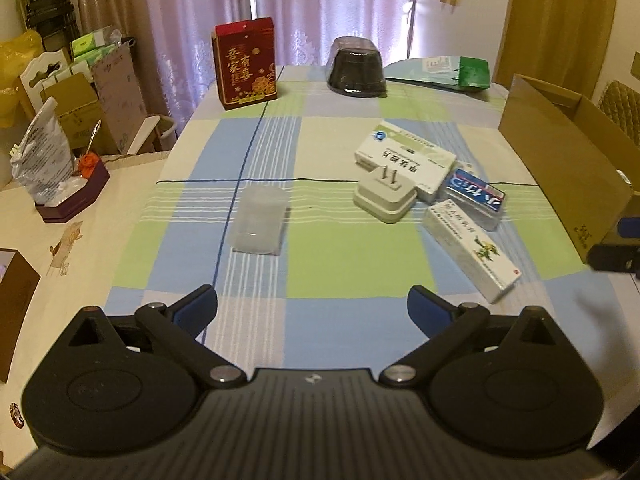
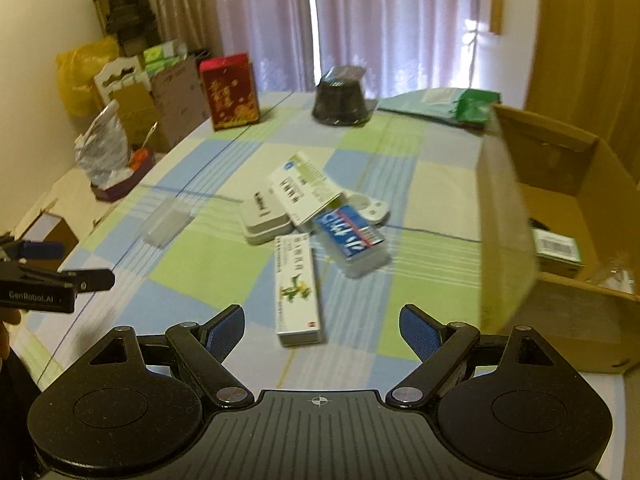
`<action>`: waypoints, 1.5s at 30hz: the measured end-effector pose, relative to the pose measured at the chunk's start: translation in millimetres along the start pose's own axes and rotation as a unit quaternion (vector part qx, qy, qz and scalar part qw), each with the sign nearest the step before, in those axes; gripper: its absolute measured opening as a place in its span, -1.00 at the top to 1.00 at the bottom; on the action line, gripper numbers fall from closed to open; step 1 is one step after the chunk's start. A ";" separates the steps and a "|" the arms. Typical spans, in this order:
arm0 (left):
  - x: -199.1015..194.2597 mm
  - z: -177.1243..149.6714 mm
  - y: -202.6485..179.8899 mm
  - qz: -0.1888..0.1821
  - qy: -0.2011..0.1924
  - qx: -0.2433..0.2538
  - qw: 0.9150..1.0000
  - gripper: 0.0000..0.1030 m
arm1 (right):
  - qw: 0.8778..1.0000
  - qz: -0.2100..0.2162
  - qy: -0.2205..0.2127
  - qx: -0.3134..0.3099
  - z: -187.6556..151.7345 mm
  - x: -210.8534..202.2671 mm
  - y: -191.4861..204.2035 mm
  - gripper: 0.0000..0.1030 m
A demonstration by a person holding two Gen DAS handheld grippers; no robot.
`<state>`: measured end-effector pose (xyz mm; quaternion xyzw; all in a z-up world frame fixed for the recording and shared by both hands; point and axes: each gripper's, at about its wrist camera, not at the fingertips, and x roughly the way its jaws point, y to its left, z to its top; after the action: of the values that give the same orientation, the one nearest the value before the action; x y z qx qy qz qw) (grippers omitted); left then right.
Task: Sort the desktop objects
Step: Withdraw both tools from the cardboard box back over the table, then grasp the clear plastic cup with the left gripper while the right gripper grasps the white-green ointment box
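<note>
Daylight glows through sheer mauve curtains (image 1: 312, 4) behind a table in checked cloth (image 1: 332, 260), cream walls (image 2: 44, 12) beside.

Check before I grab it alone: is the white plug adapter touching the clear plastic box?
Apart. The left wrist view shows bare tablecloth between the plug adapter and the clear box.

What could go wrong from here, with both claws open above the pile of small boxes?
The white medicine box leans on the plug adapter and overlaps the blue card case; lifting any one may drag the others. The long ointment box lies nearest the right claw, close to the pile, so a wide grasp might nudge its neighbours. The translucent container ahead of the left claw looks smooth and may slip.
</note>
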<state>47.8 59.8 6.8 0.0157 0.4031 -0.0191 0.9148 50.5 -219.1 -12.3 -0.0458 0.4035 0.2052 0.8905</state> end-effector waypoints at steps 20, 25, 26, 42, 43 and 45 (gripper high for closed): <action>43.6 7.4 30.8 -0.003 0.026 -0.020 0.999 -0.91 | 0.998 0.009 0.063 -0.018 10.5 80.0 26.8 -0.69; 54.5 10.0 36.8 -0.002 0.031 -0.020 0.999 -0.88 | 0.997 0.005 0.069 -0.021 12.3 94.1 25.0 -0.69; 57.1 11.4 37.8 0.001 0.031 -0.017 0.999 -0.88 | 0.997 0.004 0.068 -0.023 12.5 96.9 24.8 -0.69; 112.3 41.4 48.5 0.019 0.026 0.017 0.999 -0.65 | 0.998 -0.005 0.059 -0.031 6.9 134.9 14.9 -0.18; 116.0 42.7 49.0 0.020 0.026 0.018 0.999 -0.65 | 0.998 -0.005 0.060 -0.029 6.5 136.3 13.2 -0.18; 123.0 45.7 49.8 0.020 0.025 0.019 0.999 -0.65 | 0.998 -0.007 0.057 -0.026 5.7 136.6 10.6 -0.18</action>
<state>166.8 104.8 -52.5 0.0420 0.4253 -0.0080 0.9040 130.8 -163.2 -108.3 -0.0829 0.4481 0.2066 0.8658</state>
